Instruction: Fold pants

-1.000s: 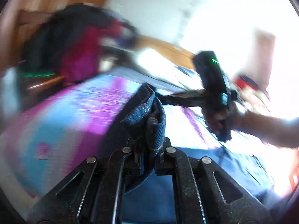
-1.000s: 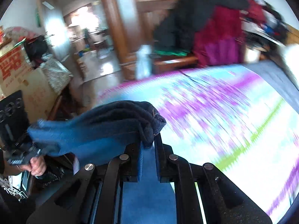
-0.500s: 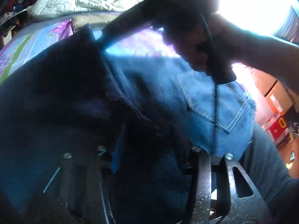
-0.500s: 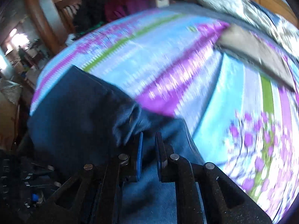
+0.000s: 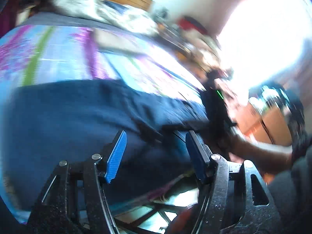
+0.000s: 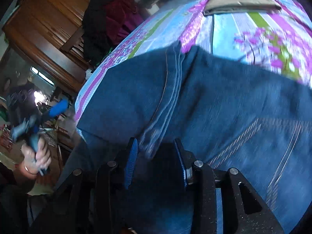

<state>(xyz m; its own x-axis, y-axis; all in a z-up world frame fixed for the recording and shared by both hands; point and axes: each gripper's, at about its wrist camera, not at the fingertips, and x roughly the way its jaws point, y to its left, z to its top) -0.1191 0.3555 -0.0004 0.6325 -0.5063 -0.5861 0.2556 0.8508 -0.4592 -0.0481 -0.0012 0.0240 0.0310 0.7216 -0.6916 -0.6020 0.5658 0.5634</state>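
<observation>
Floral bedspread (image 6: 224, 29) bare beyond jeans (image 6: 224, 101); left tongs (image 5: 155, 146), right tongs (image 6: 156, 148) spread, apparently gripping nothing.

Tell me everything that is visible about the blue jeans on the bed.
The jeans are dark blue denim, lying spread on the flowered bedsheet near its edge. A stitched seam with lighter thread runs down the middle, and decorative stitching shows at the lower right. Both the right gripper and left gripper are open above the cloth, not clamping it.

Bare bedspread (image 6: 224, 29) beyond jeans (image 6: 214, 97) (folded cloth (image 6: 239, 3) farther)
</observation>
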